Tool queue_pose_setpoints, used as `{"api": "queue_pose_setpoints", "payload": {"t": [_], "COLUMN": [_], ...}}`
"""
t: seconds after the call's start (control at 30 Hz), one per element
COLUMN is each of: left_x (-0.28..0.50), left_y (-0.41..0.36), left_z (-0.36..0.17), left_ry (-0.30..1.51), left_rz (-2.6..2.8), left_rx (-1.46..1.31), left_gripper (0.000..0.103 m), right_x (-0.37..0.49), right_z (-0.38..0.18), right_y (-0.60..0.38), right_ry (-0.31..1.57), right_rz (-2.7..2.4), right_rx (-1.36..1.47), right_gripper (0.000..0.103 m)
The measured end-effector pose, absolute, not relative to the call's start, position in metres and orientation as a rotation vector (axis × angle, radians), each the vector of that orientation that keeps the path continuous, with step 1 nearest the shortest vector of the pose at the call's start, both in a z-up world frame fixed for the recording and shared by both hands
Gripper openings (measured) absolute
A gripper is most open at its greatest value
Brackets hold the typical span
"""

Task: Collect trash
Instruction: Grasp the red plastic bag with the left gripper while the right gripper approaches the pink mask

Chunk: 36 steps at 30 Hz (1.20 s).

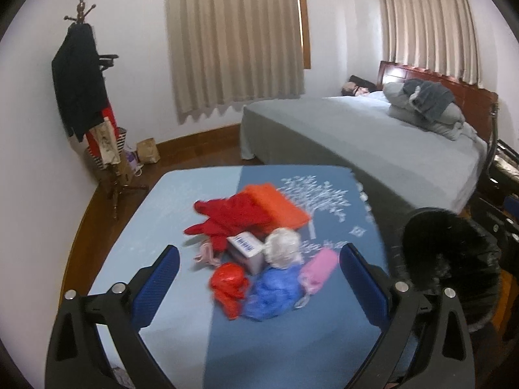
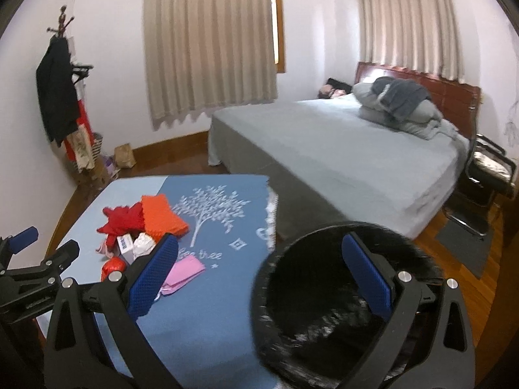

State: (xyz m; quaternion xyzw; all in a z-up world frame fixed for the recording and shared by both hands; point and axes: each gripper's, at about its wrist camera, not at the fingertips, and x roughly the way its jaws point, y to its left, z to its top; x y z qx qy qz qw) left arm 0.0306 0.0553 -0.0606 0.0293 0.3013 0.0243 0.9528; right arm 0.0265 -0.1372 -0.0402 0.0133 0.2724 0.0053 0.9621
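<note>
A pile of trash lies on the blue tablecloth [image 1: 181, 207]: a red bag [image 1: 233, 217], an orange packet [image 1: 275, 204], a small white box with a barcode [image 1: 246, 249], a white crumpled wad [image 1: 282, 248], a red crumpled wrapper [image 1: 228, 287], a blue crumpled bag [image 1: 274, 293] and a pink packet [image 1: 318, 267]. My left gripper [image 1: 259, 275] is open, just above and in front of the pile. My right gripper [image 2: 259, 269] is open, to the right of the pile [image 2: 142, 227], above a black trash bin [image 2: 327, 308] whose rim lies between its fingers. The bin also shows in the left wrist view [image 1: 451, 259].
A bed [image 2: 340, 149] with grey bedding stands beyond the table on the right. A coat rack [image 1: 84, 97] with clothes and bags stands at the left wall. A dark chair [image 2: 486, 175] stands at the far right. My left gripper shows in the right wrist view [image 2: 42, 246].
</note>
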Motion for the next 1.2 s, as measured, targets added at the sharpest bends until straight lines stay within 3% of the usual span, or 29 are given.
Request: {"api": "queue_pose_setpoints", "payload": {"t": [0.5, 1.07, 1.2], "left_x": [0.071, 0.094, 0.102], "left_y": [0.122, 0.136, 0.134], "left_z": [-0.127, -0.171, -0.177], "left_ry": [0.654, 0.75, 0.764], "left_rz": [0.143, 0.133, 0.121], "left_rx": [0.05, 0.032, 0.03], "left_gripper": [0.097, 0.084, 0.084], "right_x": [0.112, 0.16, 0.158], "right_z": [-0.142, -0.209, -0.208], "right_y": [-0.067, -0.041, -0.038], "right_ry": [0.715, 0.905, 0.913], "right_rz": [0.131, 0.15, 0.234], "right_rx": [-0.003, -0.074, -0.04], "right_gripper": [0.095, 0.071, 0.045]}}
